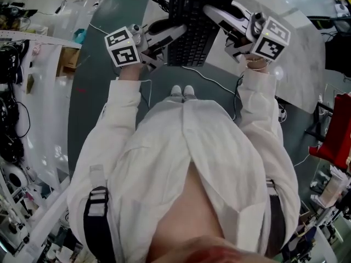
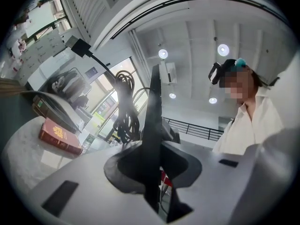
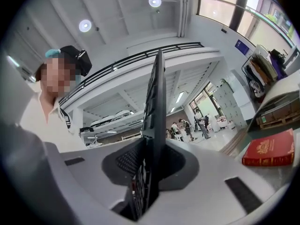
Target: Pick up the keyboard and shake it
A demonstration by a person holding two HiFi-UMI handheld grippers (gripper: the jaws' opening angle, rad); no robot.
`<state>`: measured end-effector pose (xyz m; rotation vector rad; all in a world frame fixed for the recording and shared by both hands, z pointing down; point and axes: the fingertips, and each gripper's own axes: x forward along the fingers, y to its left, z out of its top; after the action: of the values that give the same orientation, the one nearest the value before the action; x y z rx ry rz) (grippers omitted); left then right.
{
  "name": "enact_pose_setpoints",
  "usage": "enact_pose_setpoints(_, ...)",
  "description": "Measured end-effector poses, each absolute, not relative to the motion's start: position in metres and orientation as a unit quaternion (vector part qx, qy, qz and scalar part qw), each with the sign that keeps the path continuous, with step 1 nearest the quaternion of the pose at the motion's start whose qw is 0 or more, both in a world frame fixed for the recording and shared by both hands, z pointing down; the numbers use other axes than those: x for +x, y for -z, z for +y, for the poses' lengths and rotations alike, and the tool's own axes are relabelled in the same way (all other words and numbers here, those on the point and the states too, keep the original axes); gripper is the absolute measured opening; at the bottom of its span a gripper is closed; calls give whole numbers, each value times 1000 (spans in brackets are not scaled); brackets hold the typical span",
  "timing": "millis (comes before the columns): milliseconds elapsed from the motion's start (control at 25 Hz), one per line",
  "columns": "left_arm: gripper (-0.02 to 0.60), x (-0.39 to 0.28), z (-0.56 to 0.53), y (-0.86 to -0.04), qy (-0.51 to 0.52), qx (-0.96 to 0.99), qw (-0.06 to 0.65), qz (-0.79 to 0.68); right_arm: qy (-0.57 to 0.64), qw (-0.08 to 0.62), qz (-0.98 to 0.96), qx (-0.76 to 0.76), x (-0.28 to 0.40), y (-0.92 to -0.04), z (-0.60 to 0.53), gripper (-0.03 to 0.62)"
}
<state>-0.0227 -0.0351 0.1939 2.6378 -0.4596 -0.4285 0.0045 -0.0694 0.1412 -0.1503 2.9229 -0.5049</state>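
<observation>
In the head view a black keyboard (image 1: 192, 21) hangs in the air in front of me, held at both short ends. My left gripper (image 1: 169, 36) is shut on its left end and my right gripper (image 1: 215, 15) on its right end. The left gripper view shows the keyboard (image 2: 153, 121) edge-on, clamped between the jaws of the left gripper (image 2: 153, 172), with its coiled cable (image 2: 124, 108) and plug (image 2: 78, 45) dangling beside it. In the right gripper view the keys face left on the edge-on keyboard (image 3: 157, 102), which the right gripper (image 3: 149, 170) pinches.
A pale marble table (image 1: 307, 53) lies to the upper right, with a red book (image 3: 269, 149) on it, also visible as the red book (image 2: 58, 136). White cable (image 1: 214, 81) trails over the grey floor near my white shoes (image 1: 182, 91). Cluttered benches (image 1: 16, 119) stand at left.
</observation>
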Motion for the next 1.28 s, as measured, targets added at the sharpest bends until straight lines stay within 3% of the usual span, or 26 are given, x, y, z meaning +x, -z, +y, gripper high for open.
enact_pose_setpoints(1280, 91, -11, -13, -129, 171, 978, 44, -110, -36, 84, 995, -30, 14, -70, -21, 104)
